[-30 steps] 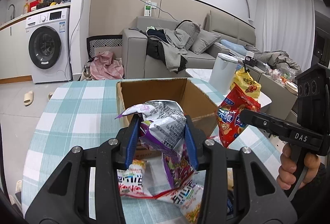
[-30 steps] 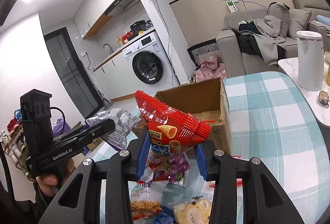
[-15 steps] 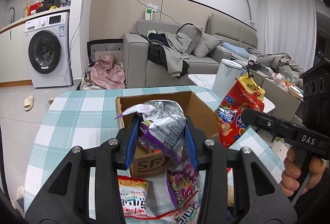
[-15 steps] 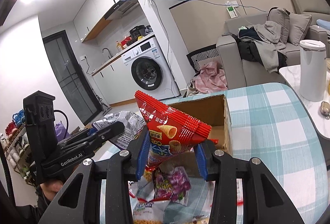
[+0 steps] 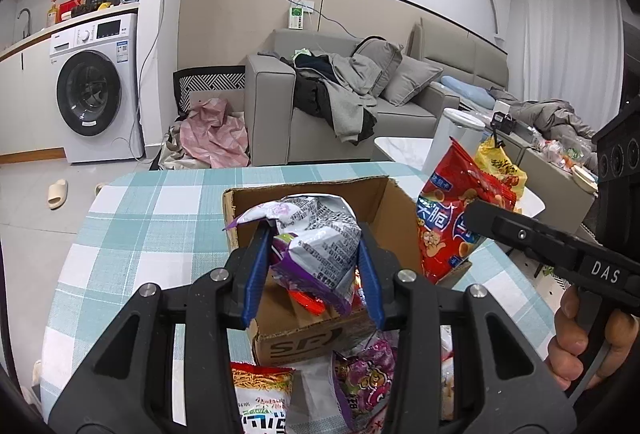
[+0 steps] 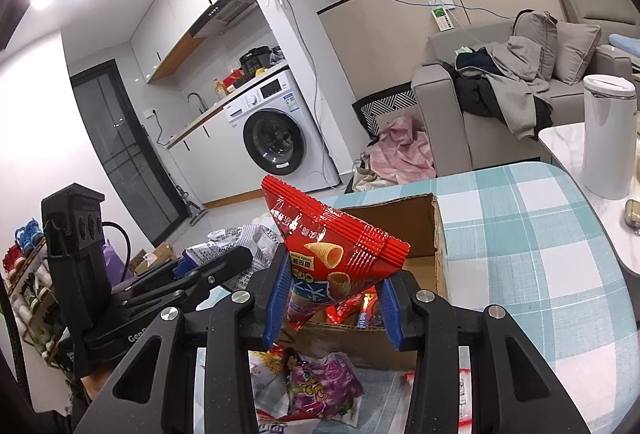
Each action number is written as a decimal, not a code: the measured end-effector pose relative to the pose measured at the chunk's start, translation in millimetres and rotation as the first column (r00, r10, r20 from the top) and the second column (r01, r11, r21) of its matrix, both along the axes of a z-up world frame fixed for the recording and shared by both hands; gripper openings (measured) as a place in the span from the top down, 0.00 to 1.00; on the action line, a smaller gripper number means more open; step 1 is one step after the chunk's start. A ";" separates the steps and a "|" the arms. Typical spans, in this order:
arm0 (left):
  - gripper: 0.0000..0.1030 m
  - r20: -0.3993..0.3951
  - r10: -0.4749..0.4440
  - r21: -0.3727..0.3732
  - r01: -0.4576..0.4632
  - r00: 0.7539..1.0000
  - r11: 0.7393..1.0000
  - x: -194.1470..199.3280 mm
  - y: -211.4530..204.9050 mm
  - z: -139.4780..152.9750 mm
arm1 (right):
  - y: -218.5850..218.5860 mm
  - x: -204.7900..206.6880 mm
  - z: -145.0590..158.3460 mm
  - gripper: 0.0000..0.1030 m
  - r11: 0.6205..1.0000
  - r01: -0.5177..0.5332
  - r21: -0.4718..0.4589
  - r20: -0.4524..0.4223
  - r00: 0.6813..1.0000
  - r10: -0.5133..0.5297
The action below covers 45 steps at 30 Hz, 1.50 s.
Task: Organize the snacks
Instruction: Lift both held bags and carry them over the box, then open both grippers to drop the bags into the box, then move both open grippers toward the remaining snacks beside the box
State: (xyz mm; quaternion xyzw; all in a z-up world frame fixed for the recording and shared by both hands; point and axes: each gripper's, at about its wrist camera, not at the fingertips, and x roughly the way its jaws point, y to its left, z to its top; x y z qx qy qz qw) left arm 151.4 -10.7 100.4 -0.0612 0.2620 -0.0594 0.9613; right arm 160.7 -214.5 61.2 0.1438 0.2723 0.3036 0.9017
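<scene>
In the left wrist view, the left gripper (image 5: 312, 270) is pinching a silver and purple snack bag (image 5: 316, 234) between its blue fingers (image 5: 256, 274), holding it in the air over the open cardboard box (image 5: 384, 202), which is sitting on the checked surface (image 5: 152, 226). A few packets are already lying inside the box. Just in front of the box, on the near side, a noodle packet (image 5: 260, 394) and a purple candy bag (image 5: 368, 366) are lying on the surface. To the right, the right gripper (image 5: 480, 218) is clamping a red snack bag (image 5: 448, 218) beside the box's right wall, with a hand (image 5: 580, 338) gripping its handle.

In the right wrist view, the left gripper is showing at the left with the silver bag. In the middle, the right gripper's fingers (image 6: 276, 298) are squeezing the red bag's lower end, so the bag is standing up tilted above the box's near edge. Right of the box, the checked surface is running on toward a white canister (image 6: 608, 138) standing on a white side table.
</scene>
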 end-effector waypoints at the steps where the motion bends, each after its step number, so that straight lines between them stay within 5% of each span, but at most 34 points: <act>1: 0.63 -0.002 0.002 0.001 -0.002 1.000 1.000 2.4 -0.3 -2.2 | 0.1 1.8 -1.1 0.61 1.000 0.002 -0.001 -0.003 1.000 -0.002; 17: 0.63 -0.042 -0.024 0.017 0.025 0.999 1.000 26.0 -4.3 -27.9 | 9.5 23.3 -18.1 0.61 0.999 0.015 -0.031 -0.053 0.998 -0.016; 21: 0.60 -0.057 -0.027 0.028 0.029 0.998 0.999 24.2 -6.6 -30.8 | 10.2 21.2 -18.3 0.51 0.998 0.019 -0.055 -0.035 0.999 -0.021; 24: 0.47 -0.069 -0.010 0.043 0.013 0.998 0.999 21.6 -6.2 -32.8 | 9.1 19.8 -18.8 0.47 0.998 0.016 -0.065 -0.034 0.999 -0.018; 28: 0.18 -0.054 0.002 0.025 -0.001 0.999 1.000 7.8 -0.8 -30.4 | 5.8 16.2 -21.1 0.19 0.996 0.017 -0.089 -0.035 0.999 -0.020; 30: 0.15 -0.043 -0.001 0.013 0.001 0.999 1.000 0.0 2.9 -28.8 | 4.5 14.1 -22.2 0.06 0.995 0.001 -0.095 -0.046 0.999 -0.005; 32: 0.00 -0.035 0.011 0.013 -0.010 0.999 1.000 -8.4 5.3 -26.9 | 2.6 10.8 -24.5 0.00 0.995 -0.022 -0.098 -0.067 0.998 0.016; 45: 0.00 -0.046 0.068 -0.013 -0.069 0.997 0.998 -67.2 29.7 -31.0 | -10.1 -16.4 -45.7 0.00 0.986 -0.027 -0.166 -0.106 0.994 0.010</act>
